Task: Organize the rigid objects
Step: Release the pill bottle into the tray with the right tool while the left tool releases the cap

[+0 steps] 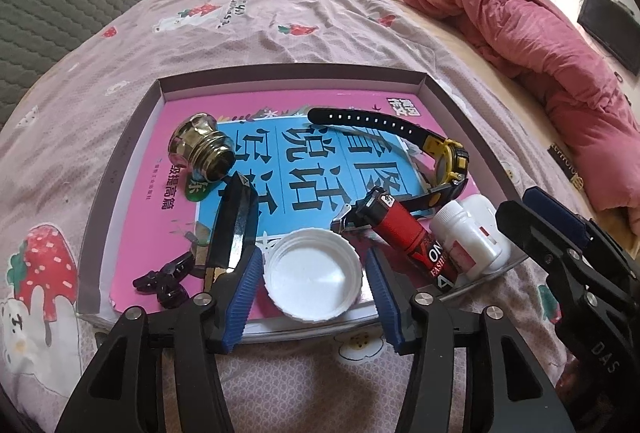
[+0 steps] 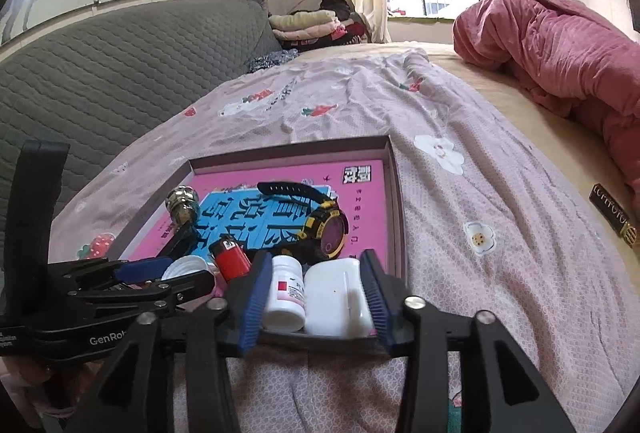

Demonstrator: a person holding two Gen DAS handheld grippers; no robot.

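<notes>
On a bed, a tray [image 1: 132,137] holds a book, watch [image 1: 448,157], lighter [image 1: 400,229] and metal knob [image 1: 202,147]. The left gripper [image 1: 314,289] stands open around a white cap [image 1: 314,275], apparently clear of it. The right gripper [image 2: 316,297] brackets a pill bottle [image 2: 284,293] and a white case [image 2: 338,297], pads not pressing.

"GenRob" (cut off) marks the left tongs [image 2: 160,279]; "DAS" the right tongs [image 1: 556,229].

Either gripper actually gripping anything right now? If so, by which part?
Nothing is held. The left gripper straddles the white cap, pads clear of its rim. The right gripper brackets the pill bottle and white case, apparently not pressing.
</notes>
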